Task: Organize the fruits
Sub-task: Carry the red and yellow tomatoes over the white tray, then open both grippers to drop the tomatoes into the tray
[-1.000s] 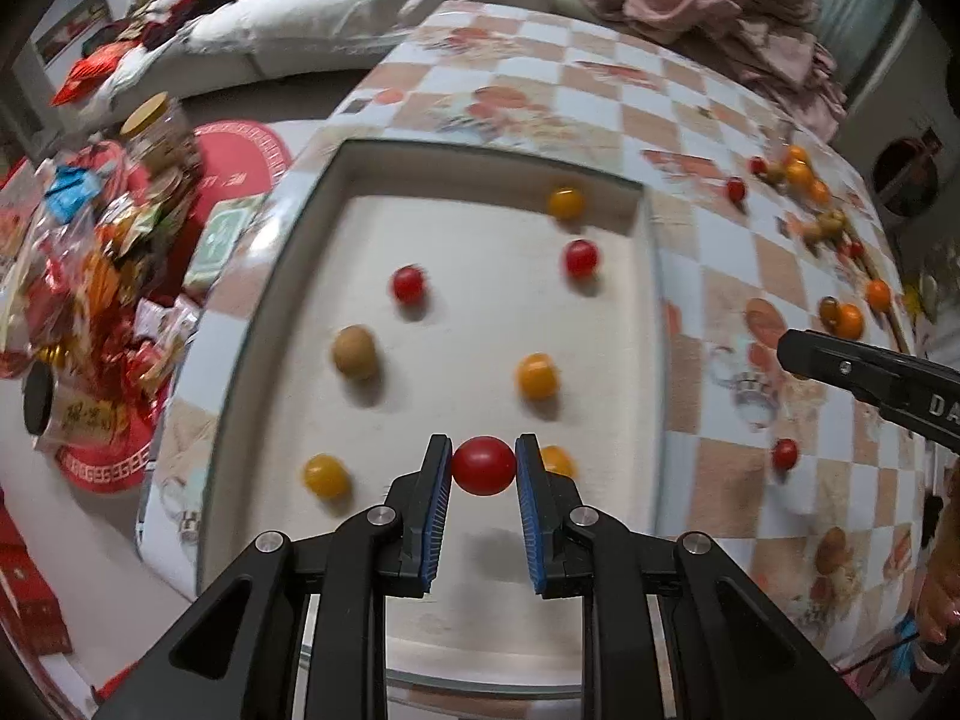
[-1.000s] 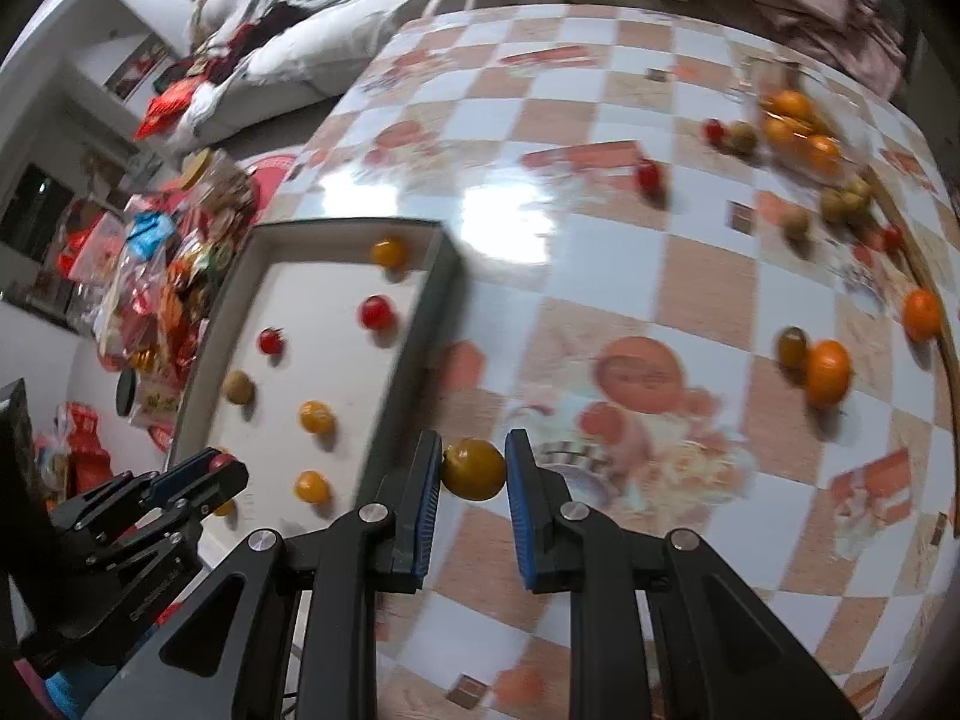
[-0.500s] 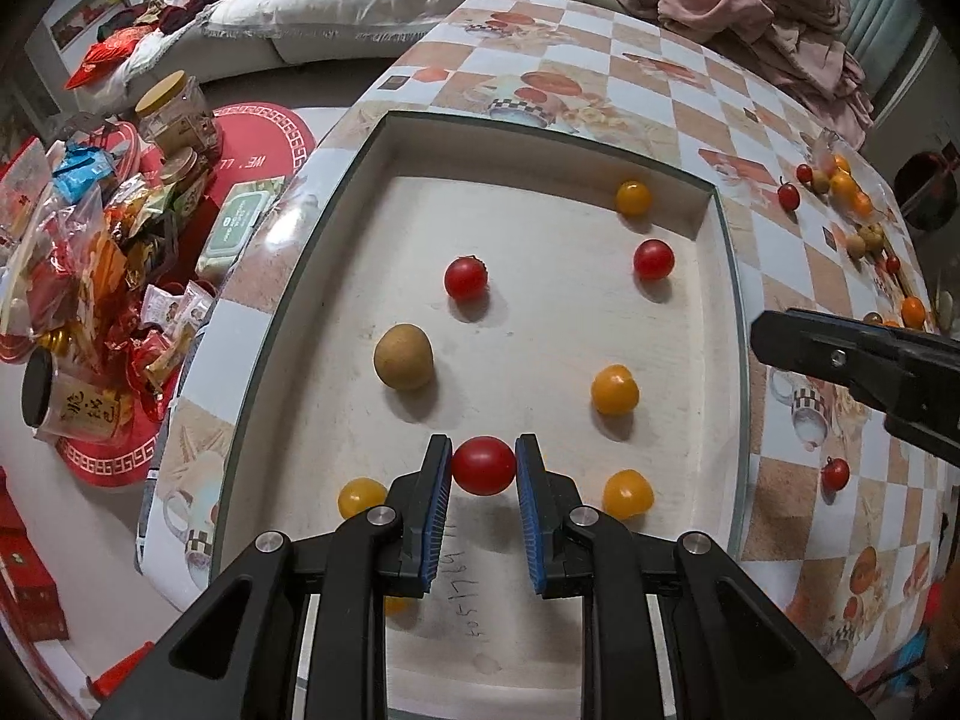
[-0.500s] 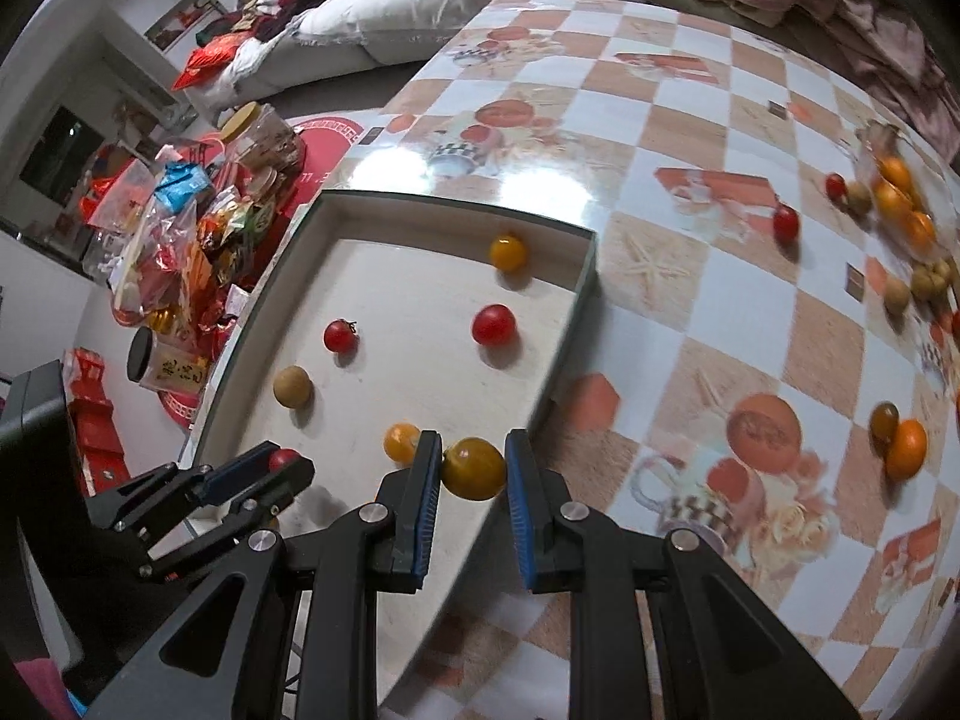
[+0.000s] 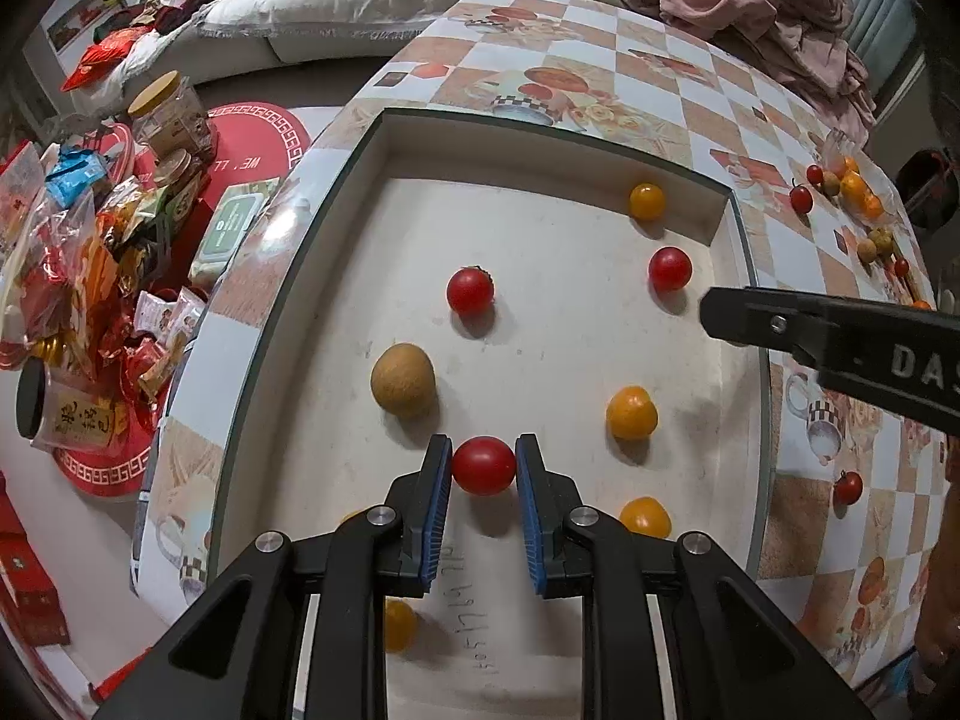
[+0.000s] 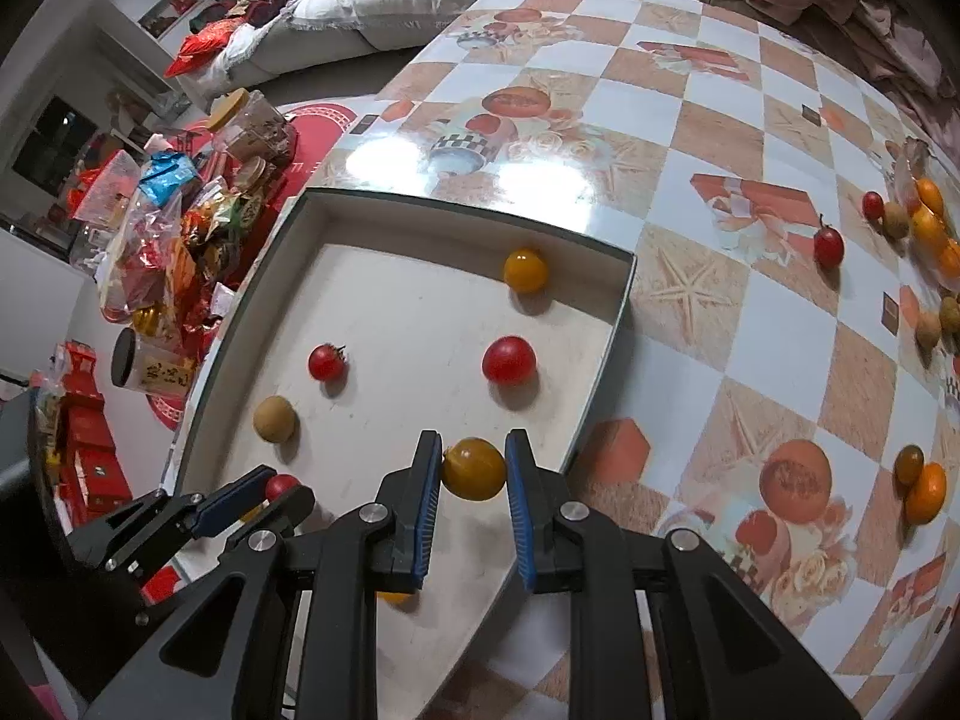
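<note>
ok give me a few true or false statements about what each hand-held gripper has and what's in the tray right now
1. The left hand-held gripper is shut on a red tomato. True.
2. The right hand-held gripper holds a red tomato. False: it is shut on a yellow tomato.
3. The tray holds no fruit. False: several red and yellow tomatoes and a brown round fruit lie in it.
4. Loose fruit lies on the checkered table outside the tray. True.
5. Both held tomatoes are over the tray. True.
</note>
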